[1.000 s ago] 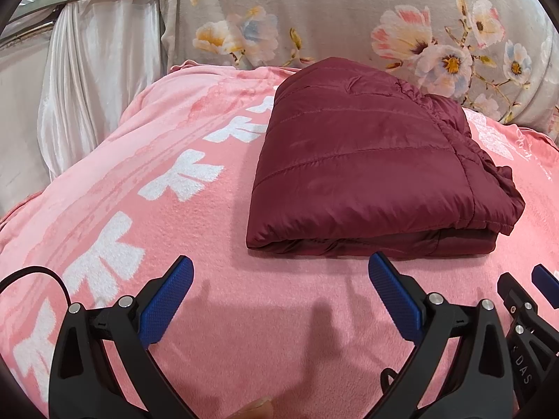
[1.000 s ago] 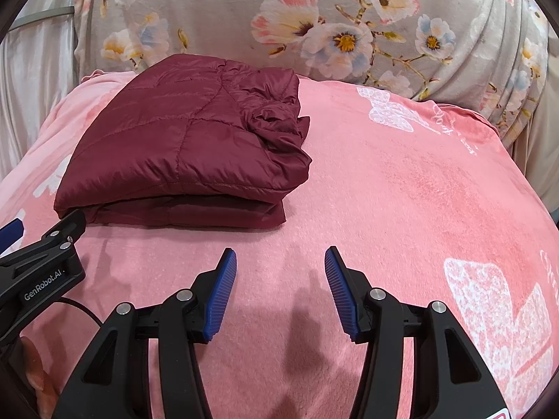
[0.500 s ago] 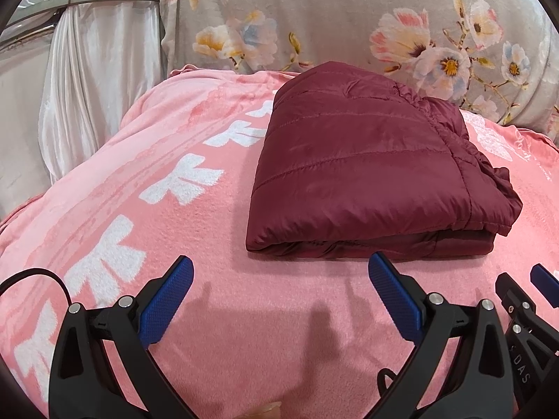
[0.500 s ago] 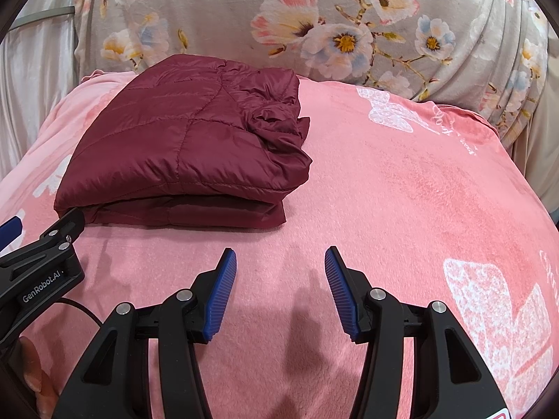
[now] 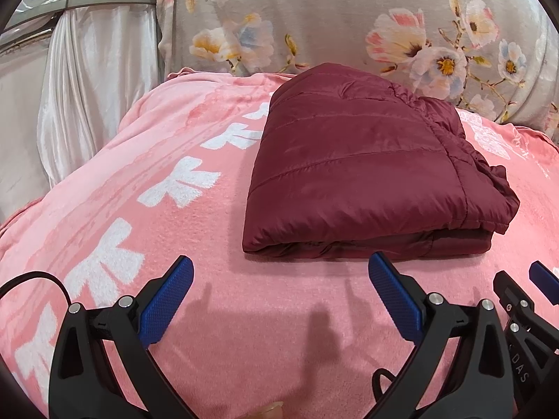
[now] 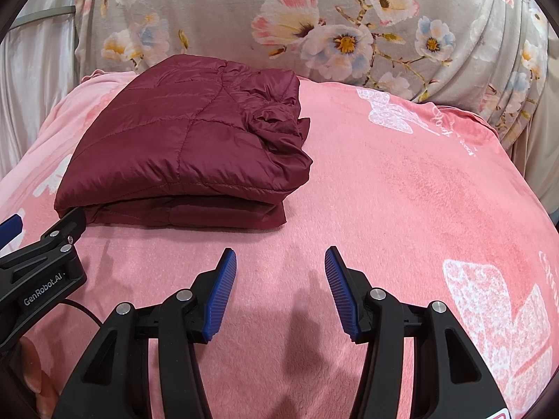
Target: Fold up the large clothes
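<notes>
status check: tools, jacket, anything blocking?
Left tool open, empty; right tool open, empty. Maroon jacket folded in a stack on the pink blanket, untouched. Nothing in the way.

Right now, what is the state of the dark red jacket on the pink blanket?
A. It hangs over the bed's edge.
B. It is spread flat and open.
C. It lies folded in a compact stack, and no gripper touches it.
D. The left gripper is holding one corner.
C: the jacket lies folded in layers on the blanket, and both the left gripper and the right gripper are open, short of it.
</notes>
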{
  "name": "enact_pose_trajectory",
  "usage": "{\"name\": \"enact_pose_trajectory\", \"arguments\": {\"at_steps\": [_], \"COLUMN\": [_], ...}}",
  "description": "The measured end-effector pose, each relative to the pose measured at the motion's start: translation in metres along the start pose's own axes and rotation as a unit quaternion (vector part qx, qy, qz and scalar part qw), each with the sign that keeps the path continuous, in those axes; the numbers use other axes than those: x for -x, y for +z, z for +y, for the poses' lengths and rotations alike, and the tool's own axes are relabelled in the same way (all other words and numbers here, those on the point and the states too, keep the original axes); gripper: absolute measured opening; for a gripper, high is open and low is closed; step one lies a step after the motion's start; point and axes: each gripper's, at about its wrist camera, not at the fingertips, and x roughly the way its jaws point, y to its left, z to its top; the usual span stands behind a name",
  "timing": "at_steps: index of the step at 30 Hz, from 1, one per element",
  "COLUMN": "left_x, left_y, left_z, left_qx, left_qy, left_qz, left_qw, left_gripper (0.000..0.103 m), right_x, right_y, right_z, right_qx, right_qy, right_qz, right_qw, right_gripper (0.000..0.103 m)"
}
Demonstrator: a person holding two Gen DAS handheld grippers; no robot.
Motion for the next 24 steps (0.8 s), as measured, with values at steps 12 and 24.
{"name": "enact_pose_trajectory", "arguments": {"at_steps": [12,24], "left_x": [0.0018,0.0007], "left_y": [-0.0004,-0.0009], "left_z": [-0.0015,-0.0022], "left_qx": [-0.002,-0.001], "left_qy": [-0.002,0.001], "left_qz": [-0.003,-0.003], "left_qw": [1.0,1.0], "left_gripper": [0.098,0.098], "right_x": [0.0002,0.0001], "right_y": [0.0003,0.0005], "right_z": [0.0002,-0.0003], "right_qx": [0.002,0.001], "right_qy": [-0.001,-0.001], "right_qz": [-0.001,0.0], "right_qw": [1.0,1.0], "right_gripper": [0.052,0.052]}}
